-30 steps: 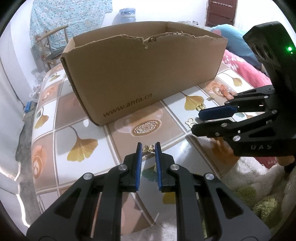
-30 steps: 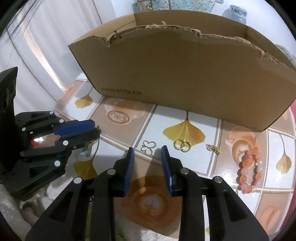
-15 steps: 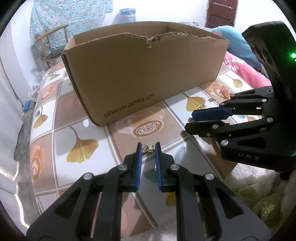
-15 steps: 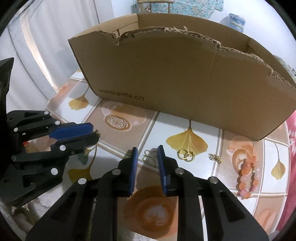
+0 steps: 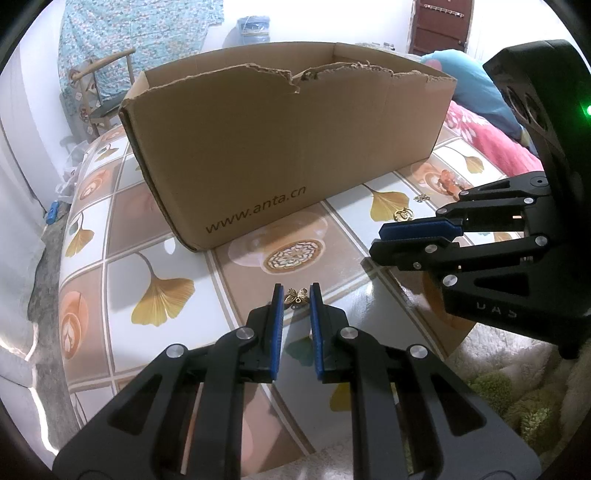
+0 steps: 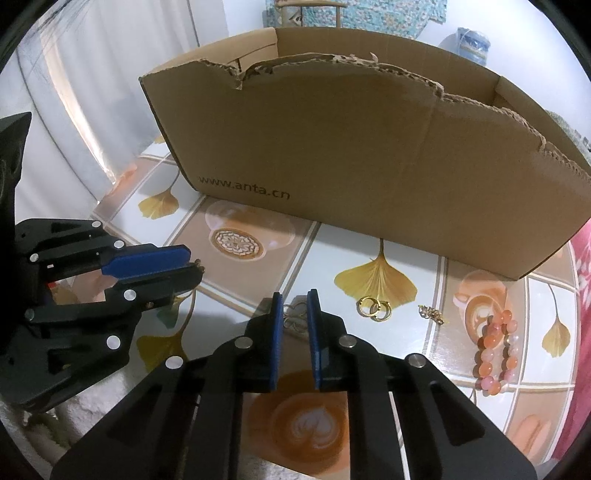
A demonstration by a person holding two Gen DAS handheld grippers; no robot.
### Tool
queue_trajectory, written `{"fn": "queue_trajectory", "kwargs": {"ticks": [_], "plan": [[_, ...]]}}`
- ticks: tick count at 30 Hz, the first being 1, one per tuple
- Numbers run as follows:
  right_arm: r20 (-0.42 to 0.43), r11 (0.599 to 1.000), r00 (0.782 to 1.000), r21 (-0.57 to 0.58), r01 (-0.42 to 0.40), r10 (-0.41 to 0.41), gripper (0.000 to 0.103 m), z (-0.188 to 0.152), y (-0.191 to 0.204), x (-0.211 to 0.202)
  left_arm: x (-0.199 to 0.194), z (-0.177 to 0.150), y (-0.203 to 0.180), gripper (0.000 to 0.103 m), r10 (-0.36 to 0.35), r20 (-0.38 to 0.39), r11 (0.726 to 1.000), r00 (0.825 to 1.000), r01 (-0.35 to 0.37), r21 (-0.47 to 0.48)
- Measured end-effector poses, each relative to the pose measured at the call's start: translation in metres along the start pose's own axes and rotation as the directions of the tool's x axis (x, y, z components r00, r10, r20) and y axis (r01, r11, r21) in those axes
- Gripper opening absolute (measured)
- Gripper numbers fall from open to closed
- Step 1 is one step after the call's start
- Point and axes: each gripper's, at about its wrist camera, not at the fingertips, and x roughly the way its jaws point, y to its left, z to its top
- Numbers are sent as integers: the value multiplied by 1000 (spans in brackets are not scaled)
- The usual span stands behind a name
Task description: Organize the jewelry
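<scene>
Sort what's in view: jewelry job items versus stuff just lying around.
Job: gold butterfly charm in left claw; wire clover piece in right claw; gold hoops; small gold charm; bead bracelet; cardboard box.

Around: chair; water jug; pink bedding.

The cardboard box (image 5: pixel 280 147) carries the only clear print: "www.anta.cn" in dark lowercase letters, low on its long near wall toward the left corner. In the left wrist view the line slants upward to the right just above the table; in the right wrist view the same address on the box (image 6: pixel 369 155) runs nearly level, close to the bottom edge at the left end. The black body of the right gripper (image 5: pixel 384 238), seen at the right of the left wrist view, bears faint raised letters that read "UAS". Nothing else legible shows.
</scene>
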Motion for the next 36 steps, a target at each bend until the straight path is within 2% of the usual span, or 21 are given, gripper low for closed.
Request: {"fn": "queue_trajectory", "kwargs": {"ticks": [5,8,15,17,21,32,34,36], "plan": [[4,1000,1000,5,-8,8,13,0,-4,-3,0,0,0,13,3,-1,1000,1000,-3,0],[2,1000,1000,7,-24,24,3,0,-9,-2,0,0,0,13,3,-1,1000,1000,-3,0],[-2,999,999,21,-49,49,3,-2,-14,-7,0,0,0,13,5,-1,1000,1000,-5,-1],[-8,998,999,18,-53,53,5,-4,-17,-10,1,0,-1,13,7,-1,1000,1000,-7,2],[-6,999,999,-10,-31,31,25,-7,-18,-18,1,-1,-1,13,6,0,1000,1000,-6,2],[-20,1000,1000,-17,12,-12,25,-11,-21,-21,-1,-3,-1,13,5,-2,1000,1000,-5,5],[-22,1000,1000,-15,15,-15,23,-11,-19,-20,-1,-4,-1,13,4,-2,1000,1000,-4,5],[-25,1000,1000,-16,12,-12,17,-10,-17,-19,-1,-3,-1,13,2,-3,1000,1000,-2,5]]}}
